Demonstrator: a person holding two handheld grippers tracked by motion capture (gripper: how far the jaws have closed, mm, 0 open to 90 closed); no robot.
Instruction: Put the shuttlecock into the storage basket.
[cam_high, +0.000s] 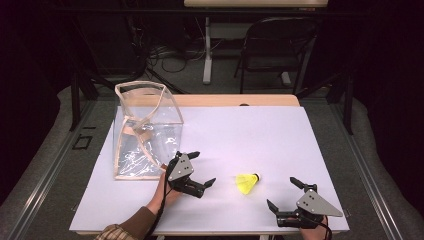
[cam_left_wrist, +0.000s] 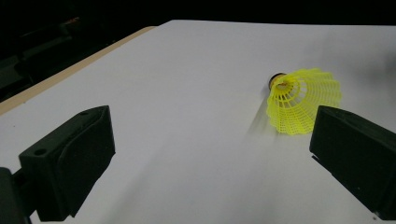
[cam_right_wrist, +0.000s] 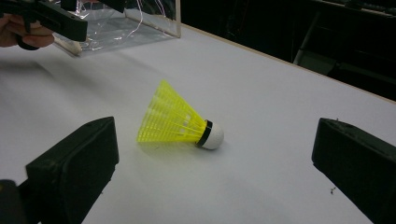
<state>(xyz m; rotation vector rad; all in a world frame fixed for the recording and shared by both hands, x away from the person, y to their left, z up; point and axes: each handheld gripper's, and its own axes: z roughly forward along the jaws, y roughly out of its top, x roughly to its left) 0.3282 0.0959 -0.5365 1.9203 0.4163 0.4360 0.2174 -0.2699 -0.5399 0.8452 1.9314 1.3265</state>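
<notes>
Both my grippers hover low over the white table (cam_high: 240, 135), jaws spread wide and empty.

One yellow shuttlecock (cam_high: 247, 183) lies on its side between them, ahead of the left gripper (cam_high: 205, 167) and the right gripper (cam_high: 283, 194), touching neither. One clear plastic bag (cam_high: 145, 127) stands beyond my left hand (cam_high: 165, 189).

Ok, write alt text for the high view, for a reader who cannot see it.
A yellow shuttlecock lies on its side on a white table between two hand-held grippers, both open: the left gripper just left of it, the right gripper at the near right. A clear plastic bag stands open at the left.
</notes>
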